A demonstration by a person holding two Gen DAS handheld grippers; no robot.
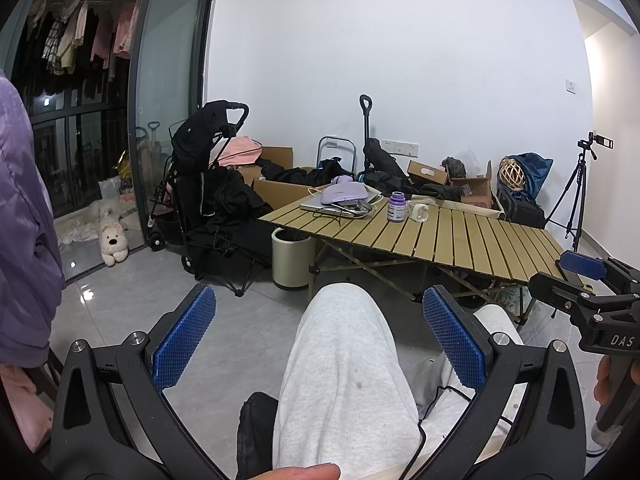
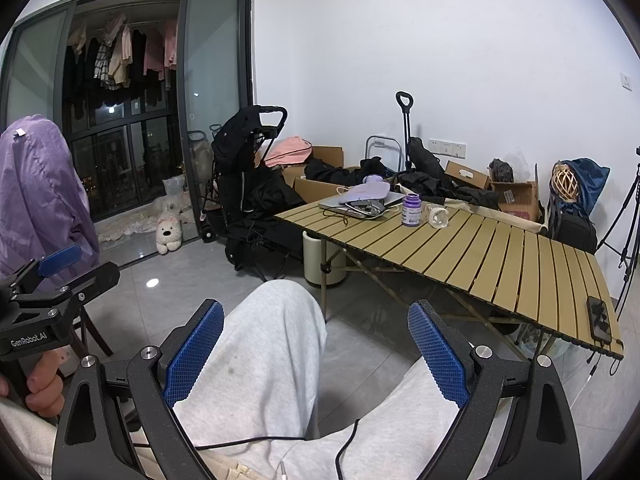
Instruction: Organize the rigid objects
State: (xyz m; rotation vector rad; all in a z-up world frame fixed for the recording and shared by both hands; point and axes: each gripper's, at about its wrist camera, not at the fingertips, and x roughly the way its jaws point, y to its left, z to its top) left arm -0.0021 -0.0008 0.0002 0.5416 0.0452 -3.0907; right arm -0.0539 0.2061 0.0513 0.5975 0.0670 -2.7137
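A purple bottle [image 1: 396, 207] [image 2: 411, 210] and a small clear cup lying on its side [image 1: 420, 212] [image 2: 437, 216] sit on a slatted folding table [image 1: 460, 240] [image 2: 500, 256], far ahead of both grippers. A laptop with a lilac device and cables on it [image 1: 340, 200] [image 2: 362, 199] lies at the table's far left end. My left gripper [image 1: 320, 340] is open and empty above my knees. My right gripper [image 2: 316, 350] is open and empty too; it also shows at the right edge of the left wrist view [image 1: 588, 276].
A black phone [image 2: 599, 319] lies near the table's right end. A cream bin [image 1: 291, 258] stands under the table. A black stroller [image 1: 200, 184], cardboard boxes, bags and a tripod [image 1: 576, 196] line the wall. A plush dog [image 1: 113, 241] lies by the glass door.
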